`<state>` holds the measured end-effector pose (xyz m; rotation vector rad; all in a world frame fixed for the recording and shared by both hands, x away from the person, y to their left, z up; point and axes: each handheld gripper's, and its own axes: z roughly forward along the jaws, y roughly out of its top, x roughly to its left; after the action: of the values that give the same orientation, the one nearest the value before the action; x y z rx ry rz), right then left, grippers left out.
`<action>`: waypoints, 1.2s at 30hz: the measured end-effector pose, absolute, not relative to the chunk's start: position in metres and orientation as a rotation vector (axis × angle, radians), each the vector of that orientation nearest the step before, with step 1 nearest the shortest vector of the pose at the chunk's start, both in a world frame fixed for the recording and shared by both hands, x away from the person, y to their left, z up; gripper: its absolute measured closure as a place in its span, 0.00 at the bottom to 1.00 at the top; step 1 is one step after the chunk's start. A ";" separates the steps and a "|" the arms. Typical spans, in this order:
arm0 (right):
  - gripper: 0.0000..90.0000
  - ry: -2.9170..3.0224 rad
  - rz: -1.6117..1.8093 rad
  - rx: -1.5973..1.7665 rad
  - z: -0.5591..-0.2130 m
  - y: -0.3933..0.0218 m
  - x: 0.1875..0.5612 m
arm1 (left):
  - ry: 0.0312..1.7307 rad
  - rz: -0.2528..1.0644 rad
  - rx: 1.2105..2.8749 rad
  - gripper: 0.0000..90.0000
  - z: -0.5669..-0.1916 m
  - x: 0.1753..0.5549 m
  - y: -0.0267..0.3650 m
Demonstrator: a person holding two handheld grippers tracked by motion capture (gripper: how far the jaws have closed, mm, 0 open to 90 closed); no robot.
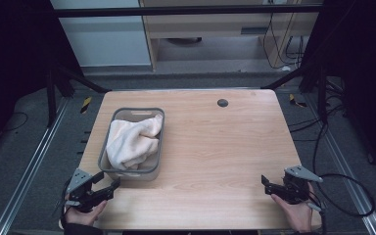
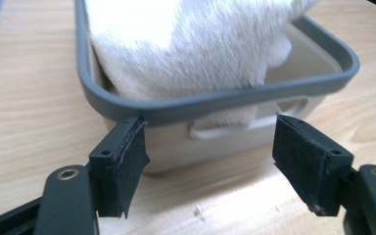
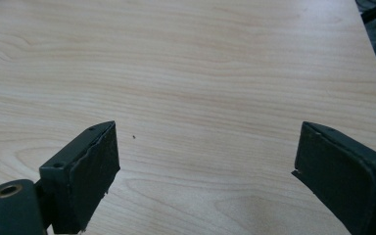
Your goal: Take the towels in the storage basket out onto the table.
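A: Start with the biggest thing.

B: The light wooden rectangular table (image 1: 215,147) takes up the centre of the high view. Left of centre on it stands a grey rectangular plastic basket (image 1: 157,147), its long axis running from the lower edge of the frame toward the top, with 1 short end facing the person.

A: And inside it?

B: A cream fluffy towel (image 1: 132,142), bunched up, not folded. It lies along the basket's length and heaps above the rim toward the upper right corner, so it looks dropped in loosely rather than laid flat.

A: Where are the 2 grippers?

B: The left gripper (image 1: 108,183) sits at lower left, just beside the basket's near end and aimed at it. In the left gripper view its jaws stand spread wide, with the handle slot of the basket (image 2: 225,105) framed between them and the towel (image 2: 186,44) bulging over the rim; the pads touch nothing. I judge it is lined up on that end to reach the towel or the basket.

A: The right one?

B: The right gripper (image 1: 264,182) rests at lower right, well apart from the basket, jaws also spread, pinching nothing, over bare table (image 3: 200,73). It seems parked out of the way.
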<state>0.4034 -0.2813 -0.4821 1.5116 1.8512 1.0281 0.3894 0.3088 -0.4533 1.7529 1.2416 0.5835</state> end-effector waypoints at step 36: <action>0.13 1.892 1.044 1.453 -0.483 -0.275 0.396 | 1.231 0.616 1.674 0.32 -0.395 0.402 0.316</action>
<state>0.3957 -0.2753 -0.4830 1.4528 1.8917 1.0443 0.4019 0.3158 -0.3952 1.6738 1.2306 0.6158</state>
